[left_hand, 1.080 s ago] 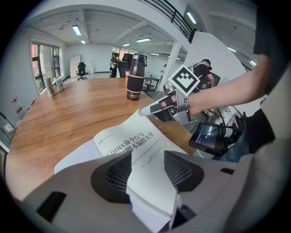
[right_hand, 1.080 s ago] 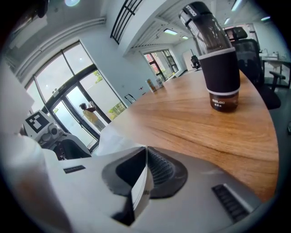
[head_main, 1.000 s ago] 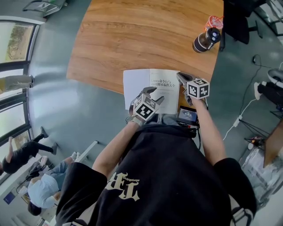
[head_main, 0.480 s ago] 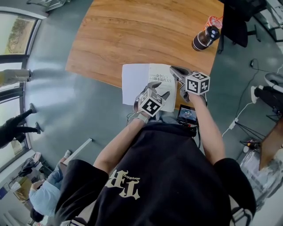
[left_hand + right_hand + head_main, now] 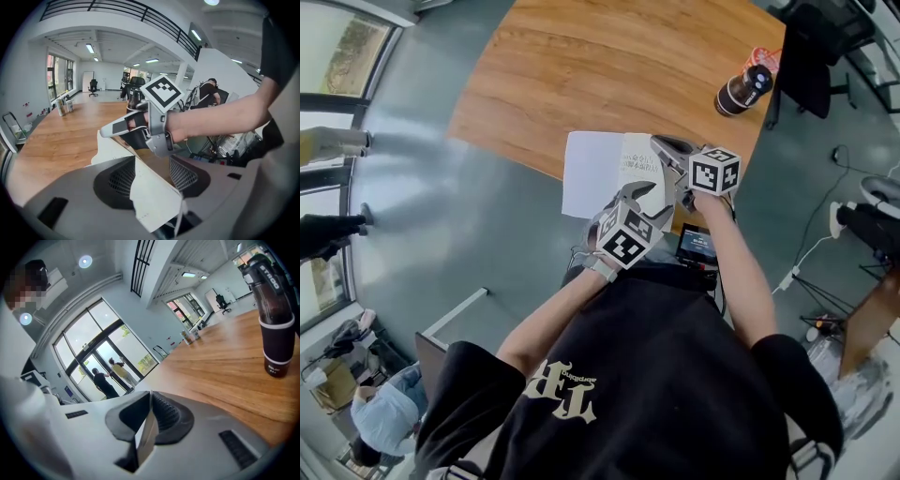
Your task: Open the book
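Note:
The book [image 5: 592, 173] lies open at the wooden table's [image 5: 581, 75] near edge, its left page flat and white. Its printed right leaf [image 5: 636, 169] curls upward. My left gripper [image 5: 645, 194] reaches in from below and is shut on a white leaf [image 5: 154, 192], which runs slanted between its pads. My right gripper [image 5: 661, 147] comes from the right; a thin leaf [image 5: 146, 439] stands edge-on between its pads [image 5: 164, 416] while its jaws are opening slightly. In the left gripper view the right gripper [image 5: 105, 130] shows just above the book.
A dark bottle [image 5: 741, 90] stands at the table's far right, tall in the right gripper view [image 5: 274, 319], with a red-and-white cup [image 5: 766, 58] behind it. A small device with a screen [image 5: 697, 244] sits below the table edge. A black chair [image 5: 811, 47] stands at right.
Both grippers have risen and drawn toward me, and the printed right leaf has lifted from flat into a curl. The left page stays flat.

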### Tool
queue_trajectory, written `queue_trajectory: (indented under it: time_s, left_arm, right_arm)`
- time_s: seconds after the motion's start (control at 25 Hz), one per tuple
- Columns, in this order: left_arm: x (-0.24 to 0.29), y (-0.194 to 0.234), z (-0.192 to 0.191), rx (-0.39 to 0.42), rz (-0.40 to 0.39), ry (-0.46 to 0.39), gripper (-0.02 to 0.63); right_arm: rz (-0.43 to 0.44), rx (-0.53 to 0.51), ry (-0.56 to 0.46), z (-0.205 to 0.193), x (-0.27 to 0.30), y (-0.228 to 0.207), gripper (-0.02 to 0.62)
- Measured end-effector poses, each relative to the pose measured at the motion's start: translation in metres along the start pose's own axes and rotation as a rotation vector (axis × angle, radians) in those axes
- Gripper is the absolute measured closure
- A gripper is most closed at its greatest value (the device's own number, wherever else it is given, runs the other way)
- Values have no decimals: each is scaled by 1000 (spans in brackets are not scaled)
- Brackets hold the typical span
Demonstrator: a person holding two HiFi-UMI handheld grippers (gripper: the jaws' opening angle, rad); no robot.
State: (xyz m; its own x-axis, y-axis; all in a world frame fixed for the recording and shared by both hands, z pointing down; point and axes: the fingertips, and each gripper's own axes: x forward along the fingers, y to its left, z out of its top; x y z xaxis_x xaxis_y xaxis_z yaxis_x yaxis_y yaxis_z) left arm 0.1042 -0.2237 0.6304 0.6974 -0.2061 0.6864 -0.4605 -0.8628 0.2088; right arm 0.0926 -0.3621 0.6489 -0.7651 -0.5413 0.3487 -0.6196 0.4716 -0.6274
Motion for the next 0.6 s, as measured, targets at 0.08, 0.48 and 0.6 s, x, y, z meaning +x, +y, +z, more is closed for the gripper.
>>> queue_trajectory:
  time_s: [0.08, 0.48, 0.6]
  left_arm:
    - [-3, -10, -2, 19, -8, 7, 377]
    - [-13, -59, -2, 59, -137, 49, 377]
    - [-2, -55, -20, 103, -111, 152, 377]
  right_arm:
    - [23, -1, -2, 5, 5, 5, 586]
    - [111, -37, 29, 13, 39, 34, 575]
    - [122, -33, 24, 16, 46, 38, 575]
